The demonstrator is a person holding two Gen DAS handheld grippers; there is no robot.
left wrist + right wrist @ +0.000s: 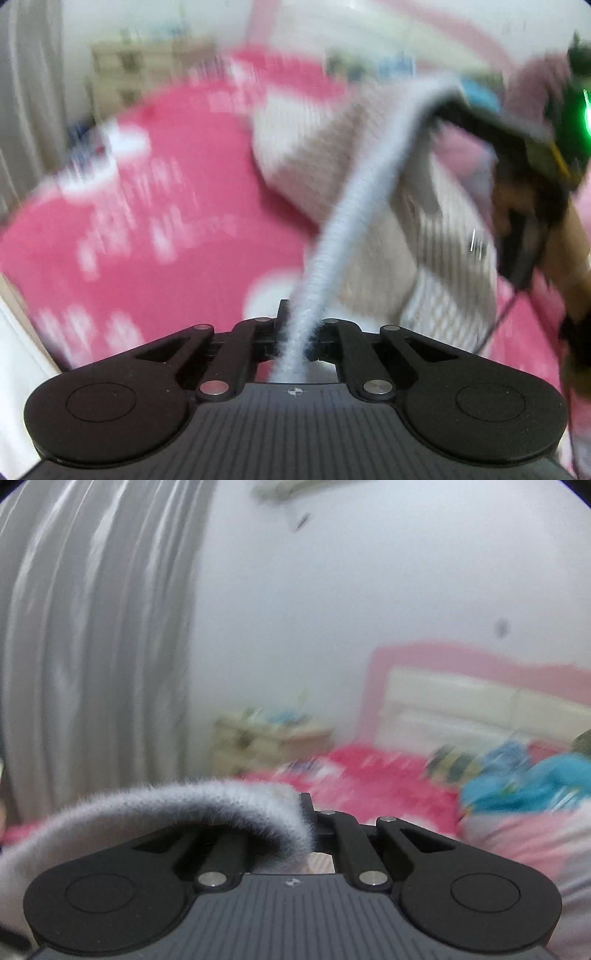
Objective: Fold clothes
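Fuzzy white garment [369, 192] stretches from the lower centre to the upper right above the pink bedspread [155, 206]. Both the left gripper [295, 328] and right gripper [308, 823] clamp its ribbed edge.

I see a bedroom, blurred in both views. A bed [388, 786] with a bright pink patterned cover has a pink-framed, cream-padded headboard [461, 698] against a pale wall [332, 609]. Grey curtains [92, 627] hang at left, and a cluttered light wooden nightstand [266, 738] stands between them and the bed.
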